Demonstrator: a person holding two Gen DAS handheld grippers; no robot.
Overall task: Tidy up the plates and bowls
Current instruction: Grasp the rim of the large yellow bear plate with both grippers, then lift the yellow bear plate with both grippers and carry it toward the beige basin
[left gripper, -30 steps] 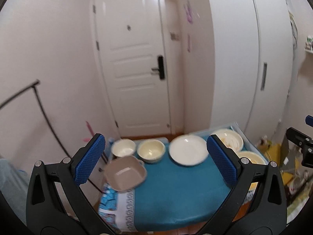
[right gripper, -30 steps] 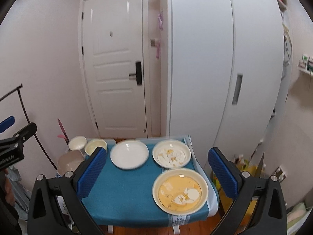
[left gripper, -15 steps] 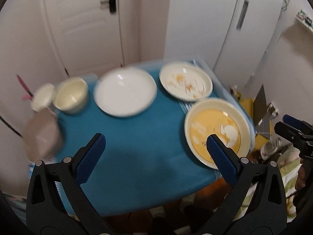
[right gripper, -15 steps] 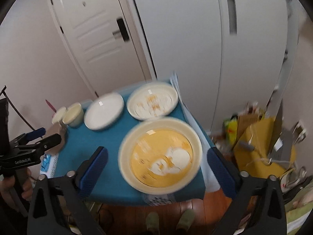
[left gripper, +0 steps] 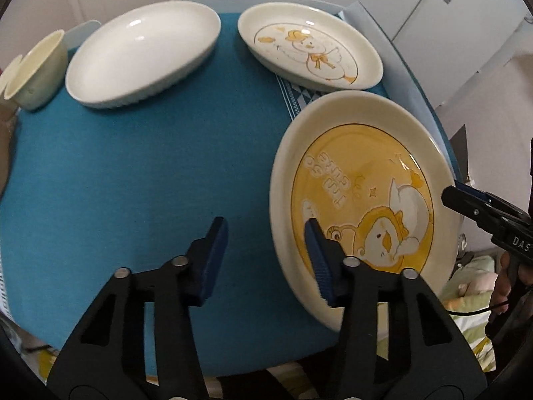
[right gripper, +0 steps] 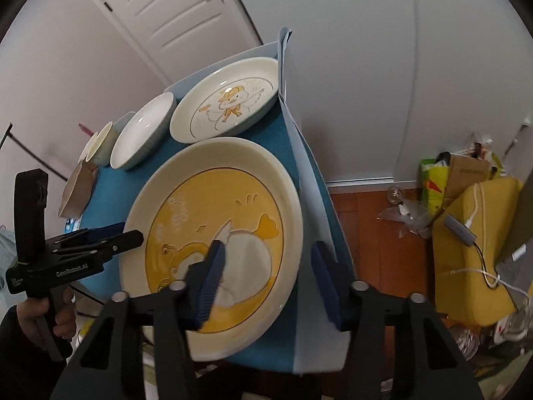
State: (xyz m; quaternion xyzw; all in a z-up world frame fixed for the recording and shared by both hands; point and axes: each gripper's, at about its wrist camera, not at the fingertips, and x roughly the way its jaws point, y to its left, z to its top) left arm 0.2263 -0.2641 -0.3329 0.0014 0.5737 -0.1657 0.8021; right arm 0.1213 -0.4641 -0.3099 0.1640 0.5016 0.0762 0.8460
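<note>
Two hand-held grippers close in on opposite rims of a large yellow cartoon plate (left gripper: 363, 200) at the near right corner of a table under a teal cloth (left gripper: 133, 183). The left gripper (left gripper: 266, 260) straddles the plate's left rim: its right blue pad sits over the plate's inner face, its left pad over the cloth outside the rim. The jaws have just been narrowing, with the rim between them, but a clear gap shows at the outer pad, so nothing is clamped.

The right gripper (right gripper: 266, 280) straddles the plate's right rim the same way, one pad over the printed bear, the other hanging past the edge of the table; its jaws have likewise just been narrowing and stand partly spread, not pressing the rim. A hand (right gripper: 36, 316) at lower left of the right wrist view grasps the left gripper's handle.

Behind the yellow plate lies a cream duck-print plate (left gripper: 309, 46); left of it a plain white plate (left gripper: 140, 53), then a small cream bowl (left gripper: 36, 70). A brownish dish (right gripper: 78, 190) sits at the table's far left edge. White doors (right gripper: 186, 13) stand behind, and yellow bags (right gripper: 473, 240) crowd the wood floor to the right.
</note>
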